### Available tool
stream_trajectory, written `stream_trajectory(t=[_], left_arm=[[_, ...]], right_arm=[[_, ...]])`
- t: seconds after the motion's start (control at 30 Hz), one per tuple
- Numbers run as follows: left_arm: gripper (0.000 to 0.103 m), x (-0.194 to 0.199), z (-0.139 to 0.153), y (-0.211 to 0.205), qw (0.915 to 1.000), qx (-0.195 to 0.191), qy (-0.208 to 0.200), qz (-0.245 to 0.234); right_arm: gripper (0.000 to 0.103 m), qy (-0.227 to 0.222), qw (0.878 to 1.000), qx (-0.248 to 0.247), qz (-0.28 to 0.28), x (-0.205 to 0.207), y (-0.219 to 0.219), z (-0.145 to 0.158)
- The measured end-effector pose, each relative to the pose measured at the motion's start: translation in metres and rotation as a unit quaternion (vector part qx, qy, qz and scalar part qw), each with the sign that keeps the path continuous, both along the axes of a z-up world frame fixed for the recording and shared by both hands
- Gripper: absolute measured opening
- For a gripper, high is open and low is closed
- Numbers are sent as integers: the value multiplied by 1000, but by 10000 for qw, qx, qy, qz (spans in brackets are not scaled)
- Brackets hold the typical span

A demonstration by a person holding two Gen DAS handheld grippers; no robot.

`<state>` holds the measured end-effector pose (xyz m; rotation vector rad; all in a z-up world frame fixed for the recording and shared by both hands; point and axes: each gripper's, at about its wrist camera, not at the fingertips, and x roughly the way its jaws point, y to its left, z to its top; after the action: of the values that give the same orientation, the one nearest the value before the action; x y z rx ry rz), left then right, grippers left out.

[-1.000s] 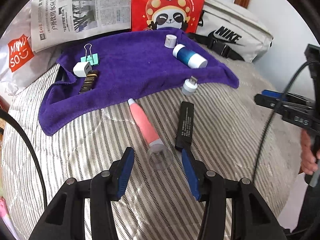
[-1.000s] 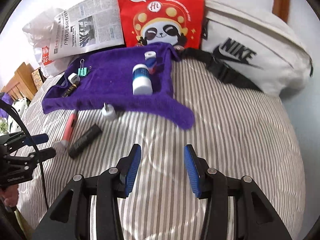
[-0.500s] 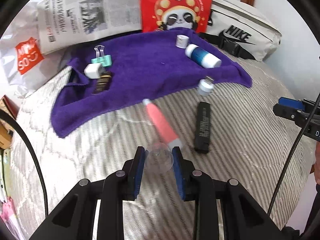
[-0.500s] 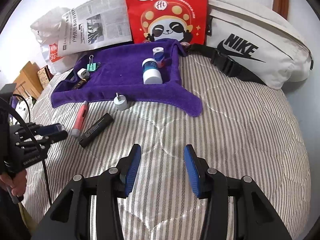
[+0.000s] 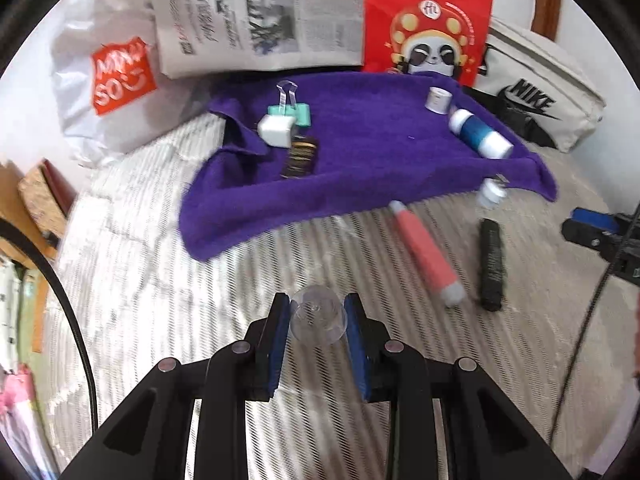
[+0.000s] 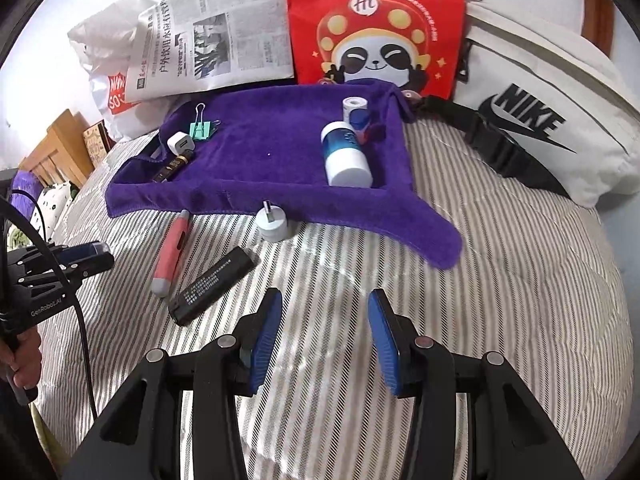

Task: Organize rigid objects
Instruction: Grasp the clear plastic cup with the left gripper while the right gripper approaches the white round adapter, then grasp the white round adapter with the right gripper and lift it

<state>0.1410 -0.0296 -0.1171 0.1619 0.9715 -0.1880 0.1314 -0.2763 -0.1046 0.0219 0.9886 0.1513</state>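
Presently on a striped bed, catalogued as follows.

Left hand-held gripper: blue pads closed against a clear round cap, which sits between them above the bedcover.

Right hand-held gripper: jaws partly apart, nothing between them; striped bedding shows in the gap.

Purple towel, spread toward the head of the bed, bearing:
- green binder clip, far left corner;
- white charger cube, just beside the clip;
- small dark bar with gold lettering, in front of the cube;
- blue and white bottle, lying on its side, right part of the towel;
- small white roll, upright behind the bottle.

Off the towel, on the bedding:
- white plug adapter, touching the towel's near edge;
- pink pen-shaped tool, tip at the towel's edge;
- black rectangular stick, just beside the pink tool.

Behind the towel: newspaper, red panda bag, white Nike bag, white shopping bag.
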Motion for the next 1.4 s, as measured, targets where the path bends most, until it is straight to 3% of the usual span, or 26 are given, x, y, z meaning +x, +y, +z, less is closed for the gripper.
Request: stream_trajectory(t=[0.13, 0.27, 0.4, 0.57, 0.73, 1.0, 1.07, 1.4], left_arm=[[27, 0, -11, -1, 9999, 106, -94, 16], [26, -4, -17, 1, 9997, -71, -214, -20], [26, -8, -21, 4, 9990, -199, -402, -2], [26, -7, -21, 12, 9983, -458, -355, 24], [26, -7, -21, 8, 9985, -394, -368, 29], [26, -4, -21, 16, 9969, -720, -313, 46], [26, -4, -21, 19, 9964, -794, -302, 49], [26, -5, -21, 21, 9957, -881, -288, 50]], right_arm=[[45, -35, 9998, -160, 61, 5, 10, -5], [45, -120, 9992, -338, 162, 9, 21, -8], [45, -243, 9990, -273, 254, 15, 29, -10], [45, -347, 9990, -156, 254, 29, 37, -13], [44, -355, 9988, -240, 254, 45, 47, -22], [33, -271, 9982, -477, 228, 61, 60, -39], [23, -310, 9981, -471, 266, 62, 62, -39], [23, -316, 9981, -500, 170, 33, 39, -27]])
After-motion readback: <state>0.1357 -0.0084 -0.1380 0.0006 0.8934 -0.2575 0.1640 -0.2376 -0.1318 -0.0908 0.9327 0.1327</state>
